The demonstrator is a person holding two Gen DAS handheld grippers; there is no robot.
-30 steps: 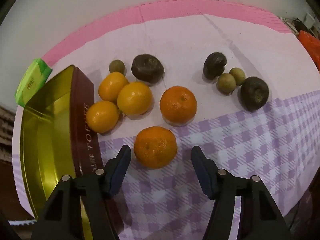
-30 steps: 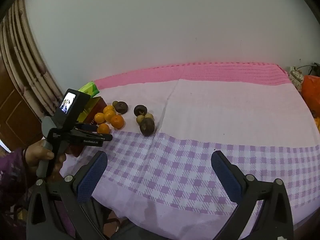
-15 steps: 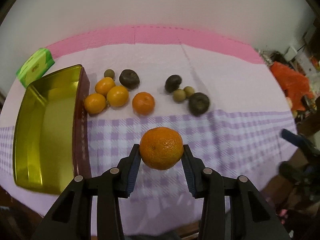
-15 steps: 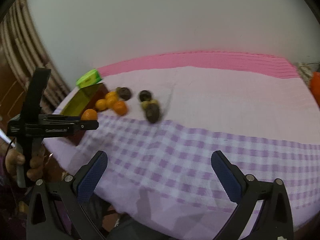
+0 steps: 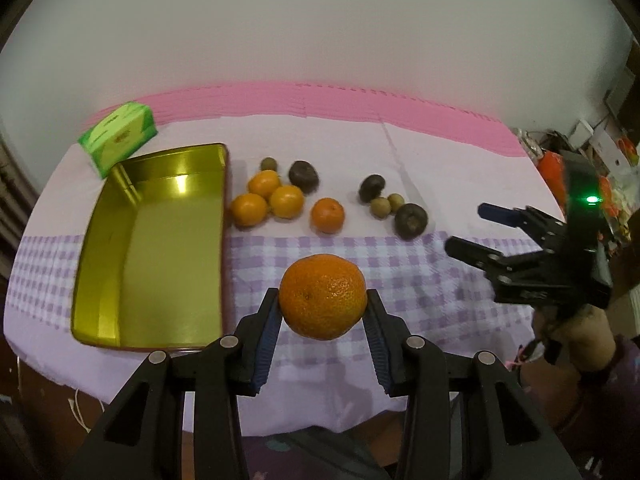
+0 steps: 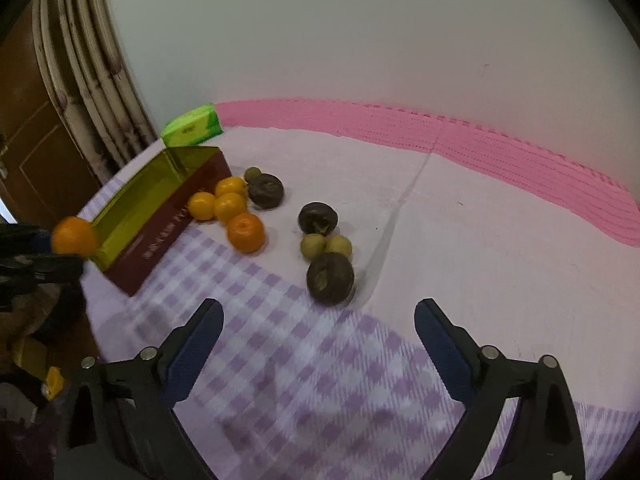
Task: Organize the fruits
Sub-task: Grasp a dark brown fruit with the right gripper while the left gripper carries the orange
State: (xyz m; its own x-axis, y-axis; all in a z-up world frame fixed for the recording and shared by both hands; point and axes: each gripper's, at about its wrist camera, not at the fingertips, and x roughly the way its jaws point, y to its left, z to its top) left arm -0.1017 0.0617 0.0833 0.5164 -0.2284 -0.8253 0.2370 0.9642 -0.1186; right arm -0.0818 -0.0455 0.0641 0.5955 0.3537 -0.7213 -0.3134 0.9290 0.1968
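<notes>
My left gripper [image 5: 322, 307] is shut on an orange [image 5: 323, 296] and holds it above the checked cloth, right of the open gold tin [image 5: 152, 240]. The held orange also shows in the right wrist view [image 6: 74, 237], near the tin's [image 6: 160, 216] front corner. Several oranges [image 5: 264, 200], one apart [image 5: 327, 215], dark brown fruits [image 5: 411, 221] and small green fruits [image 5: 380, 206] lie in a row behind. My right gripper [image 6: 316, 322] is open and empty, just in front of a dark fruit [image 6: 330, 277]. It also shows at the right of the left wrist view [image 5: 476, 232].
A green box [image 5: 118, 138] stands behind the tin at the back left. The table's front edge runs just under both grippers. A pink mat [image 6: 440, 136] borders the wall. Clutter [image 5: 592, 168] sits off the table's right end.
My left gripper closed on the near orange and lifted it back from the row. My right gripper swung left and forward, closer to the dark fruits.
</notes>
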